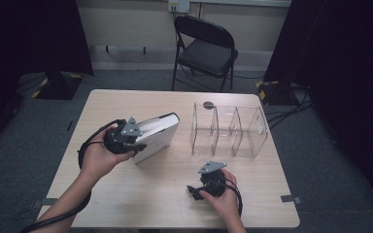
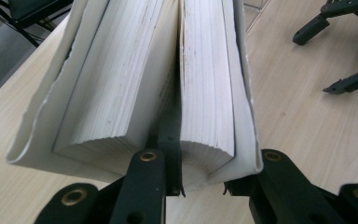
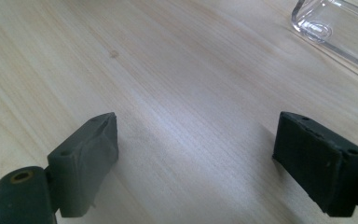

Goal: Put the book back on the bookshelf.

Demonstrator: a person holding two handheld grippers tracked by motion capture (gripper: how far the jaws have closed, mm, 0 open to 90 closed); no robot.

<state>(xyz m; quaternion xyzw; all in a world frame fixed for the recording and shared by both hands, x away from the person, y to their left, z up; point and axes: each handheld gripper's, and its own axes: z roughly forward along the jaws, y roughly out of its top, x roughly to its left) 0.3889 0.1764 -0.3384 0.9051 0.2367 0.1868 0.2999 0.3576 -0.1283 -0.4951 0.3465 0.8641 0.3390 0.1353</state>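
The left tongs (image 1: 138, 145) are clamped on the white book (image 1: 158, 136), which stands on the tabletop (image 1: 141, 194) left of centre. In the left gripper view one jaw sits wedged between the pages and the other presses outside the cover, so part of the page block (image 2: 205, 93) and that cover are pinched between them. The right tongs (image 1: 193, 190) rest near the six o'clock edge with jaws spread wide and bare wood between them in the right gripper view.

Open room: a broad free strip runs along the six o'clock edge between the two hands, and bare wood lies at nine o'clock of the book. At three o'clock of the book stands the clear acrylic organizer (image 1: 228, 131), near it but apart, close to the tabletop's three o'clock edge.

Hard to make out: the left hand (image 1: 99, 158) covers the book's near corner, and its front face cannot be read. The organizer's clear walls blur together.

The book's long axis runs from about seven o'clock to one o'clock, page edges up.
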